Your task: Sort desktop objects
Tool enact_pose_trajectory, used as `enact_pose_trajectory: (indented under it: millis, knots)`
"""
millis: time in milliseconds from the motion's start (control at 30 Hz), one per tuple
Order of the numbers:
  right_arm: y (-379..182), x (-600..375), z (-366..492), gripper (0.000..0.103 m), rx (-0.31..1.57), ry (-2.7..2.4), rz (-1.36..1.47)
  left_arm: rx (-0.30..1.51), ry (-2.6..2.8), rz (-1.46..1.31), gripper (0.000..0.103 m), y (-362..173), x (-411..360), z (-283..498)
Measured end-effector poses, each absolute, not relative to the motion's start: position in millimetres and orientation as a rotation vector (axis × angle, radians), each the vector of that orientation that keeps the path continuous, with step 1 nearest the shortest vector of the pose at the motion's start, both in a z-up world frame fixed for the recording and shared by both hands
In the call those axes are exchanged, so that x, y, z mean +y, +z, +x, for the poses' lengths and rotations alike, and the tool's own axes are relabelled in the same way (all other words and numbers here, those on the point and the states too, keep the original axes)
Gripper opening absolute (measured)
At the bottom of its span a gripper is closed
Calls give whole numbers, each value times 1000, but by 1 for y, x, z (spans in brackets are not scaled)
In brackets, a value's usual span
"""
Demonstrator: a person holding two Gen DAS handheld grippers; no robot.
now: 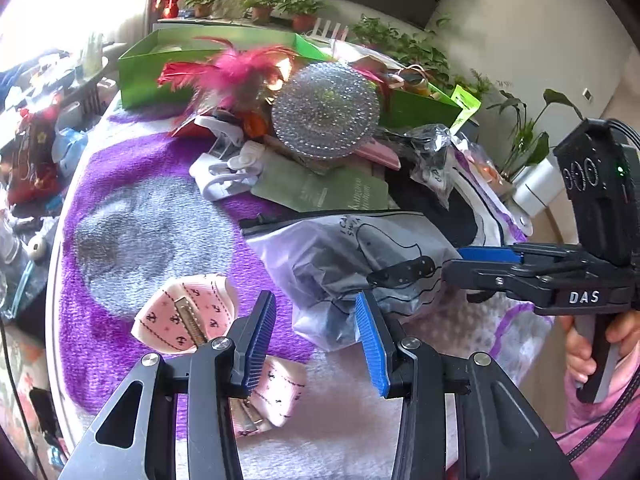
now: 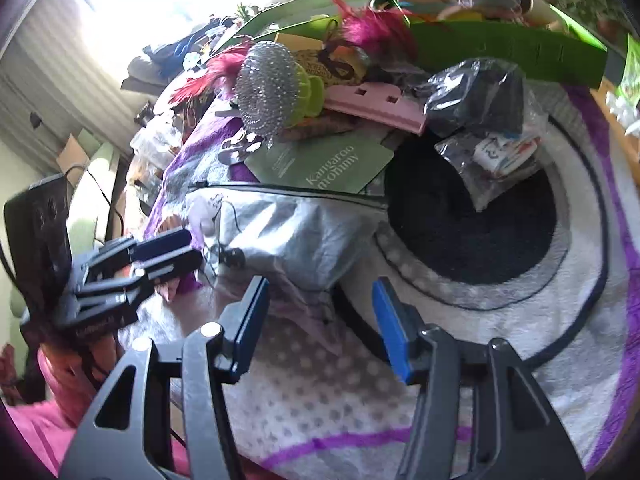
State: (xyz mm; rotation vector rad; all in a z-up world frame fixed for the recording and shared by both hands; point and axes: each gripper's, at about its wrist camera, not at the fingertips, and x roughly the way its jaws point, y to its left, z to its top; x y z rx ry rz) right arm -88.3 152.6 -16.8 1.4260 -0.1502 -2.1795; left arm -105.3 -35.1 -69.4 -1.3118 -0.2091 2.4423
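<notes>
Both grippers, left (image 1: 316, 340) and right (image 2: 320, 328), pointed steeply down, jaws spread and empty; a grey bag (image 1: 340, 264) lay just beyond them.

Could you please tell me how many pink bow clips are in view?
2. One clip lies on the purple blanket; the other lies nearer the camera, partly behind the left gripper. More may be hidden.
</notes>
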Motion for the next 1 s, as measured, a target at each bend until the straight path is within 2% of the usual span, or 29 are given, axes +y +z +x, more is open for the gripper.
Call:
enact_pose_trajectory:
  millis: [200, 267, 400, 467, 567, 700, 933, 1000]
  knots:
    - [-17, 151, -90, 54, -109, -2236, 1427, -256, 2449, -1314, 41, -67, -39, -102]
    - [-17, 153, -91, 54, -98, -2240, 1424, -265, 2460, -1299, 46, -63, -44, -99]
    - [-21, 152, -91, 54, -88, -2228, 1426, -207, 2463, -1260, 49, -55, -35, -95]
    - [-25, 152, -93, 54, -99, -2217, 1434, -192, 2444, -1260, 54, -57, -27, -97]
    - [-31, 150, -93, 54, -97, -2206, 1443, -149, 2485, -1316, 54, -66, -23, -103]
    - [-29, 150, -91, 54, -78, -2206, 1432, -219, 2470, -1336, 55, -71, -32, -106]
    - [-21, 152, -92, 54, -112, -2211, 1382, -185, 2488, -1342, 55, -72, -24, -109]
    - [-25, 151, -93, 54, -95, -2220, 1398, -185, 2492, -1351, 61, -73, -24, -110]
